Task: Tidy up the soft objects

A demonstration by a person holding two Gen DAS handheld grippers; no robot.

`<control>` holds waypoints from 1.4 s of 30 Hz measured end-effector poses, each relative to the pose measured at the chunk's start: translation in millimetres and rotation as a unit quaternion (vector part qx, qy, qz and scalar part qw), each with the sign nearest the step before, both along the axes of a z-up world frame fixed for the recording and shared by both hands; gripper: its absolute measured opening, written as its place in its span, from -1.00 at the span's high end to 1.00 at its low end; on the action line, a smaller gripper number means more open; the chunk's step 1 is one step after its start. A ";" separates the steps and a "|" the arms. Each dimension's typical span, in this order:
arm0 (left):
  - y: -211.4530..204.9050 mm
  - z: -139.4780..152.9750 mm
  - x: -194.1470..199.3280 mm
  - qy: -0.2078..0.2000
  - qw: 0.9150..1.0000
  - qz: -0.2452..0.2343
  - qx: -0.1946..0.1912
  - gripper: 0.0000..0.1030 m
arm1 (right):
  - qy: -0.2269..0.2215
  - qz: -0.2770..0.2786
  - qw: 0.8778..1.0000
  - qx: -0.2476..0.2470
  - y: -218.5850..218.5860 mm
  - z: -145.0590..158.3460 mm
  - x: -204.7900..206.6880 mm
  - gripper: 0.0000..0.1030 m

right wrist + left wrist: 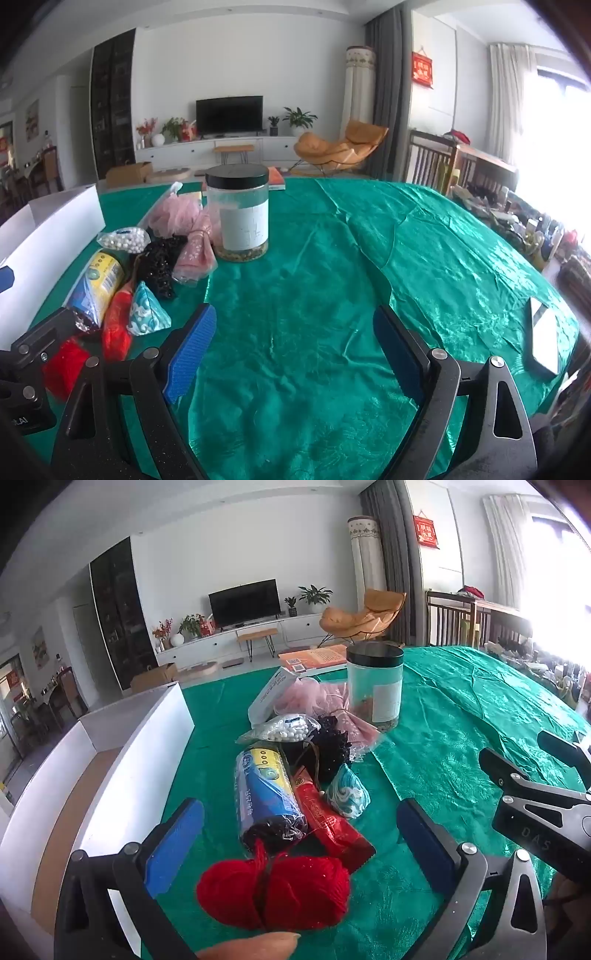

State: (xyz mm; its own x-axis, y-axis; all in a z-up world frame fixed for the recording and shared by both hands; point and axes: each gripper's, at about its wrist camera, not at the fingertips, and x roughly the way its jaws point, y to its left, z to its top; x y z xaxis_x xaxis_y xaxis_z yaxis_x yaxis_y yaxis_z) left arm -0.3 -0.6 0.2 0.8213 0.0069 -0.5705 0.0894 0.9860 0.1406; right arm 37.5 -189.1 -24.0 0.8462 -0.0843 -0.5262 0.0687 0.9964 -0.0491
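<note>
Left gripper (299, 834) wide open, blue pads apart, nothing pressed between. Red yarn ball (273, 893) lying just below and between the fingers, on the green tablecloth (461, 720). A fingertip (251, 947) at the bottom edge of the left view.

Right gripper (295, 350) also open, empty, over bare cloth.

Soft-item cluster ahead of left gripper, packed touching: blue-yellow roll of bags (266, 797), print too blurred to read; red packet (328, 823) beside it, gold characters illegible; teal wave-pattern pouch (349, 790); black beaded item (328, 746); bag of white beads (284, 729); pink mesh bags (325, 701); white box (273, 694) tilted behind, text unreadable.

Clear jar (238, 218) with black lid upright at the far end of the cluster, blank pale label, something brownish at the bottom.

"DAS" legible on the right gripper body in the left view.

White tray (122, 775) along the left table edge, near wall just beside the roll. Phone-like slab (543, 339) near the right edge. Wide open cloth between jar and phone.
</note>
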 end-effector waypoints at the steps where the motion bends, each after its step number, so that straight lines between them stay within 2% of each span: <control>1: 0.3 0.0 0.0 -0.001 1.000 0.001 -0.003 -1.00 | -0.001 0.000 1.000 -0.001 -0.2 0.1 -0.2 -0.73; 13: 6.0 -1.9 -3.3 0.023 1.000 0.014 0.001 -1.00 | 0.014 -0.004 1.000 0.005 6.6 -0.1 12.2 -0.73; 15: 7.3 -2.5 -2.3 0.026 1.000 0.016 -0.001 -1.00 | 0.004 0.001 1.000 0.014 -5.9 2.3 -0.1 -0.73; 42: 21.3 -8.6 1.6 0.031 0.999 0.040 0.000 -1.00 | 0.004 0.008 1.000 0.015 -3.5 -0.4 0.3 -0.73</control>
